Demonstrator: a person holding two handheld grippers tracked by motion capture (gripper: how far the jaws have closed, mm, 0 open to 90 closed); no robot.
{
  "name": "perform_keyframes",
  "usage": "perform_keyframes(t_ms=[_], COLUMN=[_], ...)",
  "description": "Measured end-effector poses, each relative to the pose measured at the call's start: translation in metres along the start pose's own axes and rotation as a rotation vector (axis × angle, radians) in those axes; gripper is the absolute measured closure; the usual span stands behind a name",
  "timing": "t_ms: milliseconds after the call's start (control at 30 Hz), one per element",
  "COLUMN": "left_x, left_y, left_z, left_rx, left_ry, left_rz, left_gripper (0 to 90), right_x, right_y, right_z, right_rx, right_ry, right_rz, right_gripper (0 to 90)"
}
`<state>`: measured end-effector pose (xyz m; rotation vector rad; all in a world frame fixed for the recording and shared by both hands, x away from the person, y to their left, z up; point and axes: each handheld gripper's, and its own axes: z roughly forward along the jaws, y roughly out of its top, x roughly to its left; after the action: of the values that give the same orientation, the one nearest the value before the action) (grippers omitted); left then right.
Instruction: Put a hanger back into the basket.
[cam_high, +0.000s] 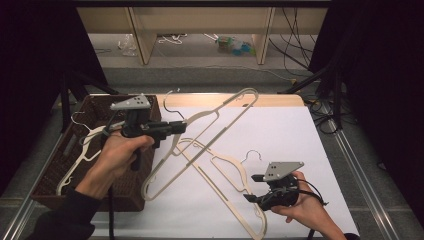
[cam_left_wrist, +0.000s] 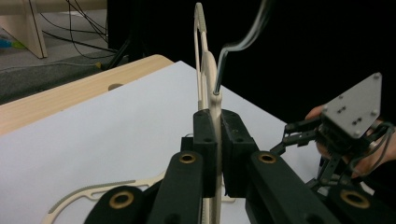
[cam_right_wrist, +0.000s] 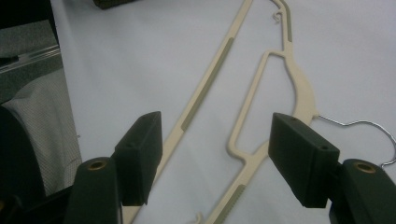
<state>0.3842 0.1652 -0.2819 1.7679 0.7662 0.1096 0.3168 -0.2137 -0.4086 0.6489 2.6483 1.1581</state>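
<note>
Slim cream plastic hanger (cam_high: 200, 140), curved wire hook (cam_high: 172, 111)

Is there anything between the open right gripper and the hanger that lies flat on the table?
Nothing visible does. The right gripper hangs with its jaws open just above the flat hanger, and bare white table lies under them. The other hanger, clamped in the left gripper, crosses farther left, clear of that approach.
</note>
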Motion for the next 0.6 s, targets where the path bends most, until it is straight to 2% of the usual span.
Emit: perform_keyframes(t_ms=[133, 233, 267, 400, 500, 567, 600], left_x=[0.003, 0.005, 0.007, 0.014, 0.023, 0.026, 0.032], left_y=[0.015, 0.019, 0.021, 0.025, 0.028, 0.028, 0.027], left_z=[-0.018, -0.026, -0.029, -0.048, -0.068, -0.074, -0.086], left_rx=[-0.019, -0.02, -0.019, -0.029, -0.036, -0.044, -0.055], left_ry=[0.008, 0.021, 0.03, 0.058, 0.12, 0.134, 0.167], left_rz=[-0.009, -0.009, 0.013, 0.006, 0.031, 0.029, 0.021], left_gripper=[85.9, 85.9, 85.9, 85.9, 85.9, 85.9, 85.9], right_x=[-0.001, -0.001, -0.001, -0.001, -0.001, -0.001, -0.001], right_y=[-0.002, -0.003, -0.003, -0.003, -0.003, -0.004, -0.004], right_z=[0.0, 0.001, 0.001, 0.0, 0.001, 0.001, 0.001], right_rx=[0.006, 0.006, 0.003, 0.012, 0.017, 0.018, 0.017], right_ry=[0.0, -0.003, -0.007, -0.003, -0.003, -0.002, -0.003], right_rz=[0.002, 0.002, 0.0, 0.002, 0.008, 0.007, 0.006], right_gripper=[36.2, 36.1, 36.1, 36.1, 36.1, 36.1, 36.1])
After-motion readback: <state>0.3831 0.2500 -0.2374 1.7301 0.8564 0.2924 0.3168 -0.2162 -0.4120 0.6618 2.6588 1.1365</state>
